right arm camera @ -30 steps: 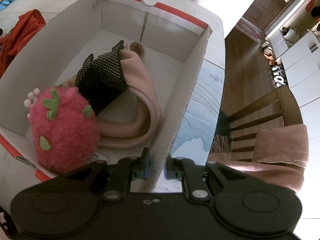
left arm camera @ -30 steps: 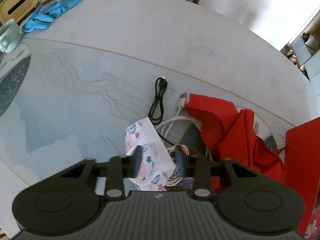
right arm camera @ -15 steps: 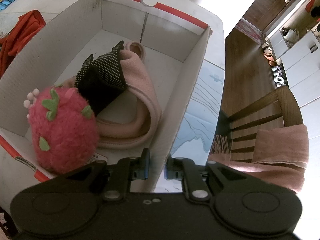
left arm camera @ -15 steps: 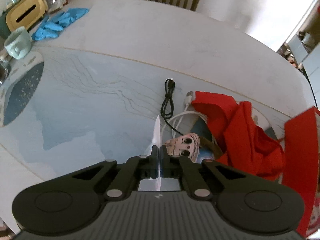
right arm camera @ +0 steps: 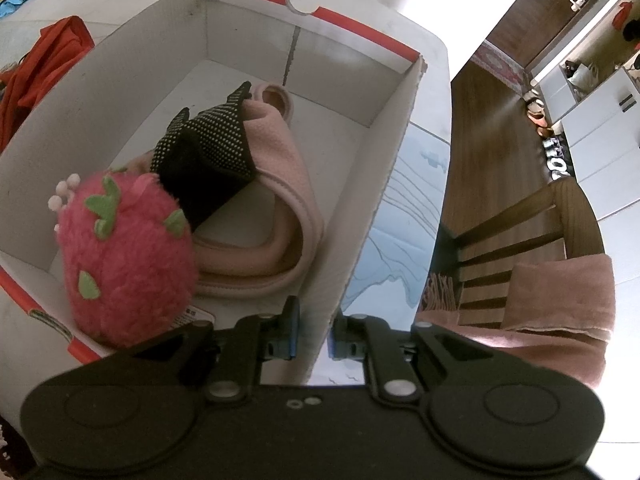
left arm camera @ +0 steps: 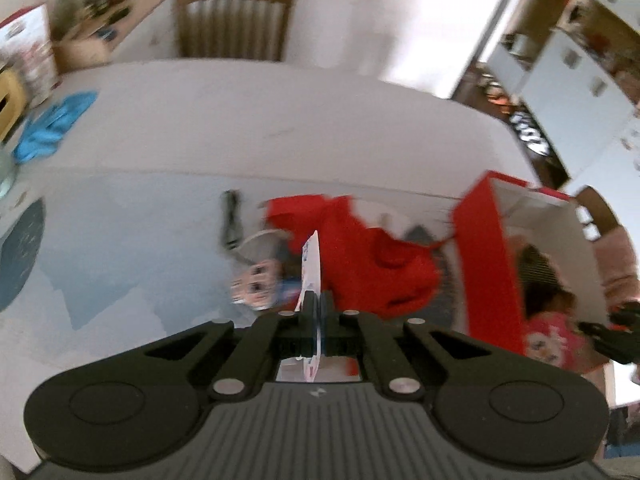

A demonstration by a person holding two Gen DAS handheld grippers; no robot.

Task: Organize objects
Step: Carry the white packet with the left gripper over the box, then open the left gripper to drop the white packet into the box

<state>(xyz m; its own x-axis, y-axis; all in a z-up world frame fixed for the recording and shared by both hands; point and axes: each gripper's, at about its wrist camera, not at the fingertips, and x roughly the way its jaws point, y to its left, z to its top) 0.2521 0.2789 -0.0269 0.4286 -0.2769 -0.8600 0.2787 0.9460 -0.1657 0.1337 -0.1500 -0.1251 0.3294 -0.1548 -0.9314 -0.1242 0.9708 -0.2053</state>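
Light: we see bright daylight, blown out at upper right in both views.
Blur: our left wrist view smears throughout.
Sharpness: our right wrist view is crisp.
Distortion: fisheye bends the edges.
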